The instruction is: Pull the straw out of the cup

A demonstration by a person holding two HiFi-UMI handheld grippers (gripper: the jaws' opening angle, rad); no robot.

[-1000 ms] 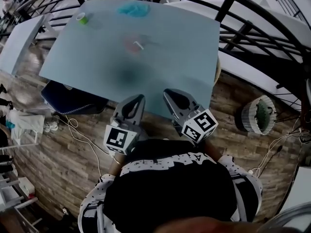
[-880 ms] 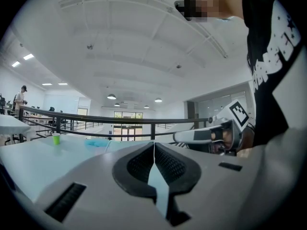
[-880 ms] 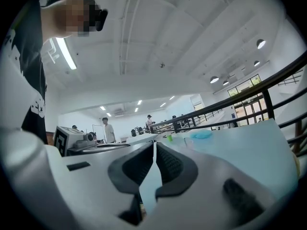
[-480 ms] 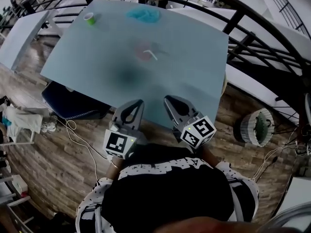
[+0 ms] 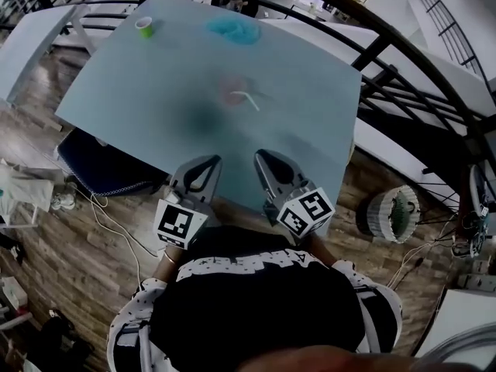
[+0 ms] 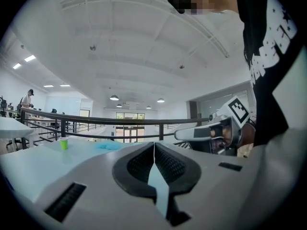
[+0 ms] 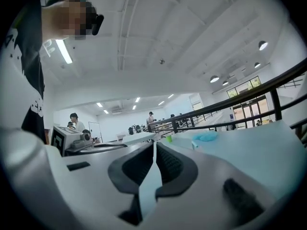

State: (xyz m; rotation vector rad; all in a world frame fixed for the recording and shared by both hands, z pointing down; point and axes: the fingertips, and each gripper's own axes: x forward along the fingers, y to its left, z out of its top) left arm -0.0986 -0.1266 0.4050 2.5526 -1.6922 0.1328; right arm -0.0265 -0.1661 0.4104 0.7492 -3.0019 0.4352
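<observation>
Smooth, matt pale-blue top on the table [image 5: 155, 91]. Grained wood planks for the floor [image 5: 77, 262]. Dark painted metal in the railing [image 5: 372, 53], far right. Matt grey plastic shells on the left gripper [image 6: 154, 145] and right gripper [image 7: 154, 145], with ribbed black pads [image 6: 141, 164], rubbery-looking. Woven wicker in the basket [image 5: 391, 214], right. Crumpled blue cloth [image 5: 230, 28] at the far edge.

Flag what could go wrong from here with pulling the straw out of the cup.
1. The left gripper and right gripper are both shut, back at the near edge of the light blue table. Reaching in shut could knock the pale pinkish cup over.
2. Nothing steadies the cup, so pulling may lift or tip it.
3. The thin white straw leans sideways, so a grab may miss.
</observation>
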